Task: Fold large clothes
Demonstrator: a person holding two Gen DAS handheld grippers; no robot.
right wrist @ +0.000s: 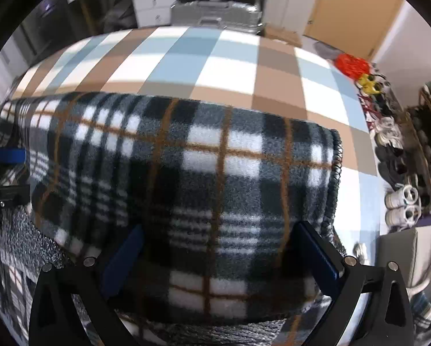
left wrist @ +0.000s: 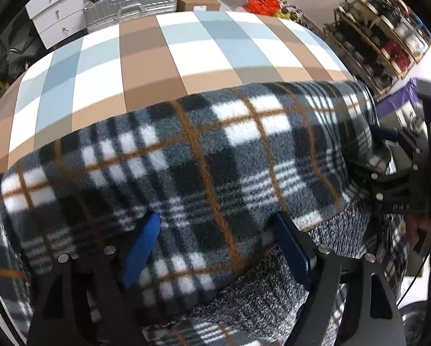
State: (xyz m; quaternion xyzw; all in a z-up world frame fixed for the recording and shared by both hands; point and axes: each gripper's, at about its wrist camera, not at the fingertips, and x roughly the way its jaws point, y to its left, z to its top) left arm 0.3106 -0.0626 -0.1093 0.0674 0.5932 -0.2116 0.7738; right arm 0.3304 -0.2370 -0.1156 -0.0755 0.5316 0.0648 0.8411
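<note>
Mid-fold, the left hand-held gripper (left wrist: pixel 215 248) and right hand-held gripper (right wrist: pixel 218 259) each look clamped on the plaid blanket (left wrist: pixel 186 155), which next needs laying flat on the checked worktop (left wrist: pixel 146 49).

Covered in a tablecloth (left wrist: pixel 146 66) checked brown, pale blue and white, filling the upper middle of both wrist views. Lying directly on it across the lower half of each frame: a plaid fleece garment (left wrist: pixel 203 155), folded over, grey knit lining showing beneath.
</note>
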